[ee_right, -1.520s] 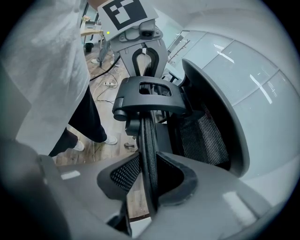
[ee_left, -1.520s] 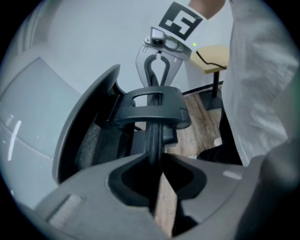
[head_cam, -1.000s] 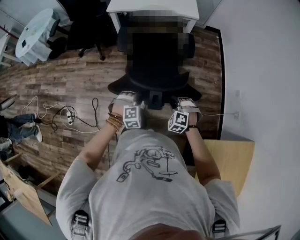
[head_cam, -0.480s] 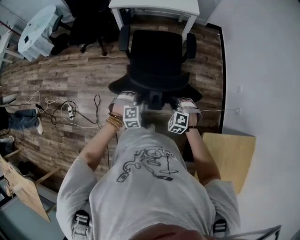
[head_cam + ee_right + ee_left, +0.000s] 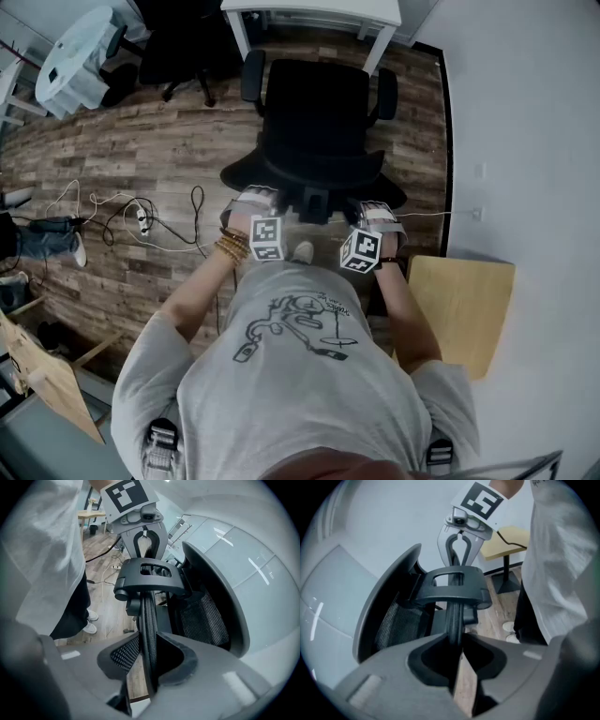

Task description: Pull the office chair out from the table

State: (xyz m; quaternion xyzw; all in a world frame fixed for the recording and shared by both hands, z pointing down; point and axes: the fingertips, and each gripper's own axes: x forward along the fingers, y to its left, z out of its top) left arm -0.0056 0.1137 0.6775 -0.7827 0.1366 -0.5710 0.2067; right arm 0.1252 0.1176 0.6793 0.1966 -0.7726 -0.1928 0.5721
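The black office chair (image 5: pixel 319 108) stands on the wood floor a short way from the white table (image 5: pixel 309 11), its seat facing the table. Both grippers hold the top rim of its mesh backrest (image 5: pixel 314 178). In the head view my left gripper (image 5: pixel 255 202) is at the rim's left and my right gripper (image 5: pixel 375 216) at its right. In the left gripper view the left gripper (image 5: pixel 457 644) is shut on the thin backrest edge (image 5: pixel 453 618). Likewise the right gripper (image 5: pixel 150 646) is clamped on the mesh edge (image 5: pixel 148 620). The headrest bracket (image 5: pixel 452 585) sits between them.
A power strip with cables (image 5: pixel 141 223) lies on the floor at the left. A wooden side table (image 5: pixel 464 314) stands close at the right by the white wall. Another black chair (image 5: pixel 173 47) and a round white table (image 5: pixel 70 61) are at the back left.
The chair has rolled back from the white table toward me, with both grippers still clamped on its backrest. The gap between seat and table has widened.
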